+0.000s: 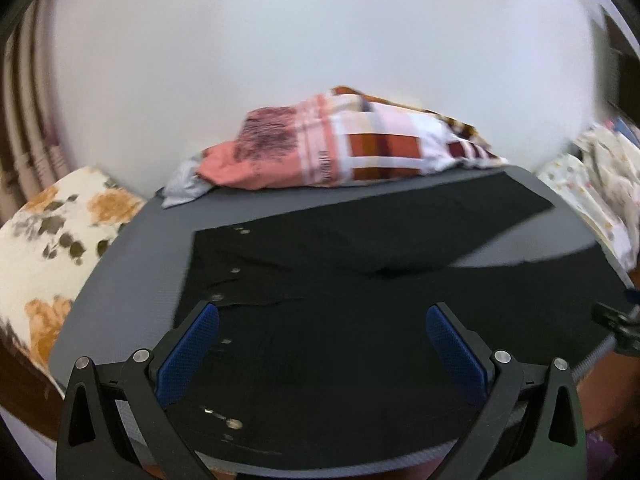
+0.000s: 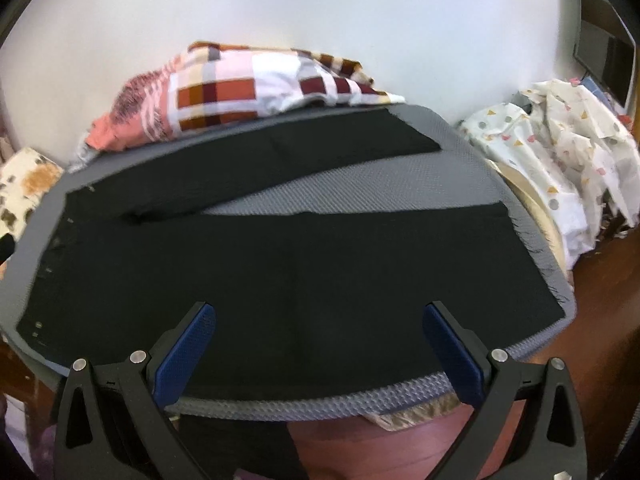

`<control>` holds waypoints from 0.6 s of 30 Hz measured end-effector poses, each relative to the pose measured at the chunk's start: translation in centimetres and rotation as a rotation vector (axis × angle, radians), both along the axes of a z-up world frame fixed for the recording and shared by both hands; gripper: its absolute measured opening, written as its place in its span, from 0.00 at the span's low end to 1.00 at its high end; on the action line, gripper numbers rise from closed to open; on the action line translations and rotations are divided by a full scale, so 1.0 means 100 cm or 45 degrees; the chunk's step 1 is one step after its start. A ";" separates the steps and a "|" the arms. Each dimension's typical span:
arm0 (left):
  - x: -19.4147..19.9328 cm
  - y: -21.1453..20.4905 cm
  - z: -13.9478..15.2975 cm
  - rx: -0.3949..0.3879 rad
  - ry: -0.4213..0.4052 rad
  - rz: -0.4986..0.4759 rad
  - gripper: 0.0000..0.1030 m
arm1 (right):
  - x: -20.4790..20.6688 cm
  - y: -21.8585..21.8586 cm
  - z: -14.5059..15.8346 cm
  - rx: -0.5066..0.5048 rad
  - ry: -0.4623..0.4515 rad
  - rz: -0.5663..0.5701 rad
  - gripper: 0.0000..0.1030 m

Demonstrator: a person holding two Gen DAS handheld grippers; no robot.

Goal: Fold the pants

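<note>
Big grey mat (image 2: 460, 168) first, filling everything ahead of both sets of jaws. Spread flat across it, black pants (image 2: 304, 264), unfolded, both legs fanned apart with a wedge of bare mat between them.

Long axis running crosswise to the jaws, side to side, not away from them. Waistband end off to the left of the jaws, marked by small metal studs (image 1: 236, 270) along that edge; leg hems off to the right, reaching nearly to the mat's right rim. Near leg lying directly under and just ahead of the jaws, far leg angled off beyond it.

Left gripper (image 1: 322, 310) hovering over the waist end, jaws spread wide, blue pads clear of the cloth, nothing pinched. Right gripper (image 2: 320, 308) hovering over the middle of the near leg by the mat's front edge, jaws equally wide, empty. So left hand nearer the waistband, right hand nearer the hems, by this reading.

Looks like the very start: no fold made yet. Probably calls for catching the near edge at both ends and carrying it away from the jaws onto the far leg.

Beyond the far edge, a checked pillow (image 2: 248, 84); left of the jaws a floral cushion (image 1: 60, 224); right, a spotted white cloth (image 2: 560, 136).
</note>
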State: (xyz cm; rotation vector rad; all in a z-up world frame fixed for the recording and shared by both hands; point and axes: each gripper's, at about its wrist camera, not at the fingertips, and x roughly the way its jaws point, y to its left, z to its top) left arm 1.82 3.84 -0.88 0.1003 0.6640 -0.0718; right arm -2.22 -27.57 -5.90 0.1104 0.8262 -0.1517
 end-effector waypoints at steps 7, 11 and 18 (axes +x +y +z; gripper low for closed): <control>0.062 0.097 -0.009 -0.054 0.117 0.166 0.91 | 0.013 0.013 -0.005 0.004 0.023 0.058 0.99; 0.127 0.163 -0.028 -0.131 0.232 0.239 0.66 | 0.026 0.020 -0.013 0.024 0.065 0.083 0.99; 0.226 0.233 -0.073 -0.404 0.393 0.218 0.53 | 0.053 0.032 -0.025 -0.004 0.146 0.104 0.99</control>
